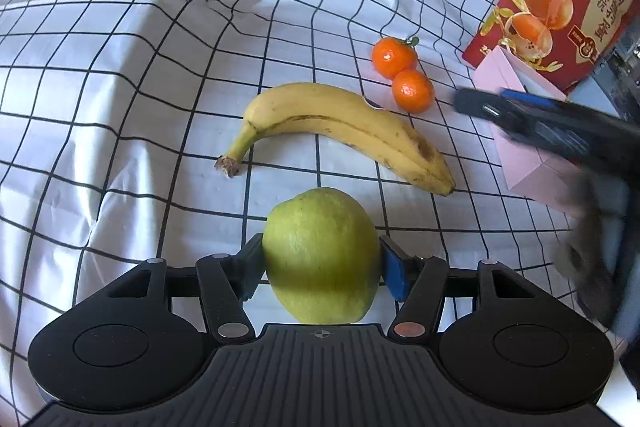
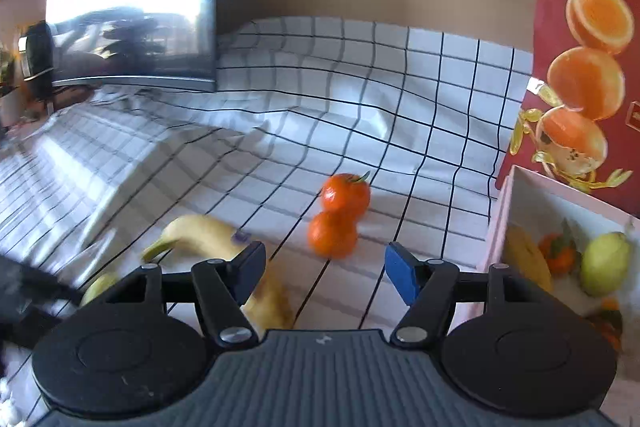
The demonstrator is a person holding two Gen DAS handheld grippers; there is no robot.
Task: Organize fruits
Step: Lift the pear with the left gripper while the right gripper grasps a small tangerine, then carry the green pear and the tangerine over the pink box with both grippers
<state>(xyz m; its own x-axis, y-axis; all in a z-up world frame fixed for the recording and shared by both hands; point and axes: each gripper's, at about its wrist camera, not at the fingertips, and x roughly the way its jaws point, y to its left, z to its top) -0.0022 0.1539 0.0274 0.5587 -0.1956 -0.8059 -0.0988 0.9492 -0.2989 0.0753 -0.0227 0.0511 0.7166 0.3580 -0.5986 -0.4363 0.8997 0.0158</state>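
L gripper (image 1: pixel 320 265) is clamped on a green pear (image 1: pixel 320 255), one blue pad on each flank; the fruit sits at 6 o'clock in the L wrist view. Skin is yellow-green, finely speckled, shaded on the near side. Just past it, toward 12, lies a banana (image 1: pixel 340 131) on the grid-check cloth (image 1: pixel 120 67): yellow w/ brown streaks and flecks, stem end at 9, tip at 3. Beyond the banana at approx 1 o'clock, two mandarins (image 1: pixel 402 75) touch each other; the far one carries a green stem w/ leaf.

R gripper (image 2: pixel 325 267) has its fingers apart w/ nothing between them; in the L view it shows blurred at 3 o'clock. In the R wrist view the pink box (image 2: pixel 500 219) at 3–4 o'clock holds another banana, a green pear and mandarins. A red carton (image 2: pixel 580 47) printed w/ orange halves stands behind the box at 2 o'clock.
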